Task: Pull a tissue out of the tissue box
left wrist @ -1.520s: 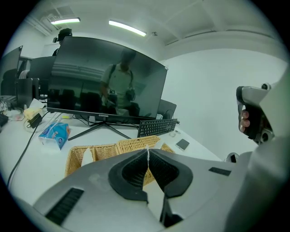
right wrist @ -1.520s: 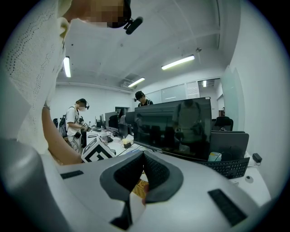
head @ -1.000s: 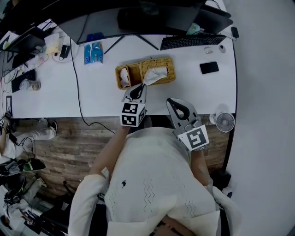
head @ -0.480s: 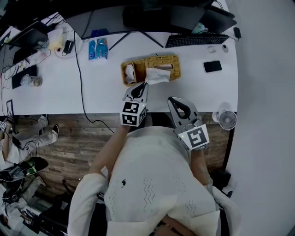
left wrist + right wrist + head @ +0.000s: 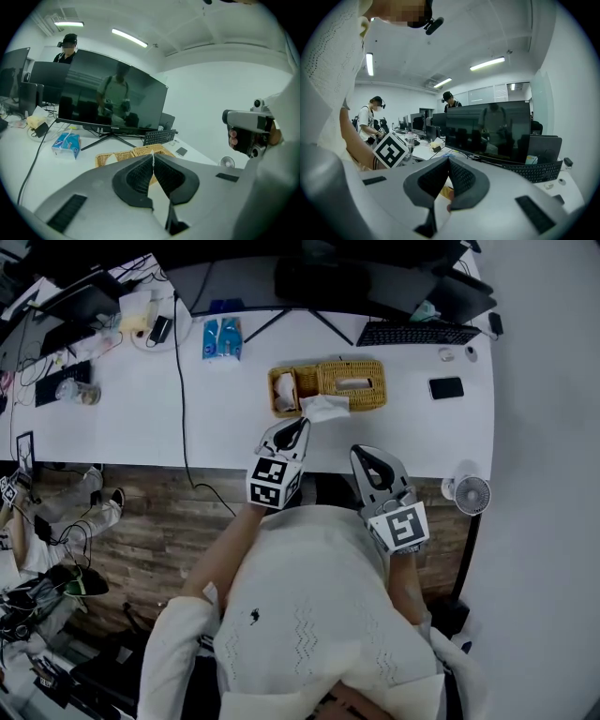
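left tool (image 5: 301,422) pinches tissue (image 5: 326,409); monitor (image 5: 112,93) logo likely too blurred to read.

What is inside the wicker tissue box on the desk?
Its open left compartment holds a crumpled white piece. Something pale shows in the top slot; whatever lies below is covered by the woven lid. The left tool grips one tissue outside.

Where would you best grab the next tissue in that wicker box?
Pinch the white fold showing in the slot on top of the wicker box, coming down from above with the tongs set across the slot. Only that strip is exposed; the rest is hidden inside. The left tongs hold a loose tissue, so the empty right tongs seem likelier.
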`<act>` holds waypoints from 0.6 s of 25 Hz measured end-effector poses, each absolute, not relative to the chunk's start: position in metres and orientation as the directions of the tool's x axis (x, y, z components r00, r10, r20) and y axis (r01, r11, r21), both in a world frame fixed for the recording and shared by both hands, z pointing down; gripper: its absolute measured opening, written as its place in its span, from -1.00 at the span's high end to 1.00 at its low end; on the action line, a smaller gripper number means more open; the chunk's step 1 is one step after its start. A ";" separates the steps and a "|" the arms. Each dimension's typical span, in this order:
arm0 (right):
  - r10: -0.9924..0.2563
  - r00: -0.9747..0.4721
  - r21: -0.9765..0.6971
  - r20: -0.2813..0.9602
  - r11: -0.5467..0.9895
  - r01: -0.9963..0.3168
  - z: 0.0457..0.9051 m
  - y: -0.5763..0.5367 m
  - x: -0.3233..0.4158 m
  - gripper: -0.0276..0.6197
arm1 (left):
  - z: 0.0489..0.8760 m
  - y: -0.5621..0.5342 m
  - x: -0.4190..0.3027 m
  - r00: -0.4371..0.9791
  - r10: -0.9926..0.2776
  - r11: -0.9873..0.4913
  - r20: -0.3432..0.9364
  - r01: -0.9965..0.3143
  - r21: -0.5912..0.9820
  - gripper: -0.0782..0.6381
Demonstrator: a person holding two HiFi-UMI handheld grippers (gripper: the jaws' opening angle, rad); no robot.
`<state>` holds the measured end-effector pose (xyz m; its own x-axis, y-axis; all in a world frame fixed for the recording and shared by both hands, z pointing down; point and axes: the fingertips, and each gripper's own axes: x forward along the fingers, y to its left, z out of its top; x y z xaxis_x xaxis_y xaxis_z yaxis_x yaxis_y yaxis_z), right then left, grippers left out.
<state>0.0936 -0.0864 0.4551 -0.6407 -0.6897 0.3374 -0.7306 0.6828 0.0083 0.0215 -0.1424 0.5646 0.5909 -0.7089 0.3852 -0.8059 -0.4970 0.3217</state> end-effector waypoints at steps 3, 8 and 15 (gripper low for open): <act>-0.680 -0.652 0.008 0.335 0.694 -0.720 0.458 -0.082 0.086 0.91 | 0.560 -0.136 0.014 0.591 -0.717 -0.499 0.371 -0.806 0.320 0.73; -0.660 -0.672 0.007 0.334 0.715 -0.699 0.461 -0.077 0.071 0.91 | 0.551 -0.124 -0.007 0.581 -0.736 -0.490 0.347 -0.812 0.318 0.73; -0.617 -0.712 0.006 0.335 0.757 -0.654 0.464 -0.073 0.046 0.91 | 0.540 -0.109 -0.046 0.530 -0.783 -0.437 0.324 -0.841 0.320 0.73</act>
<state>0.0461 -0.0729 0.4642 -0.7118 -0.6175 0.3347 -0.6536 0.7568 0.0060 -0.0458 -0.1087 0.5397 0.5303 -0.7834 0.3241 -0.8408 -0.4370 0.3195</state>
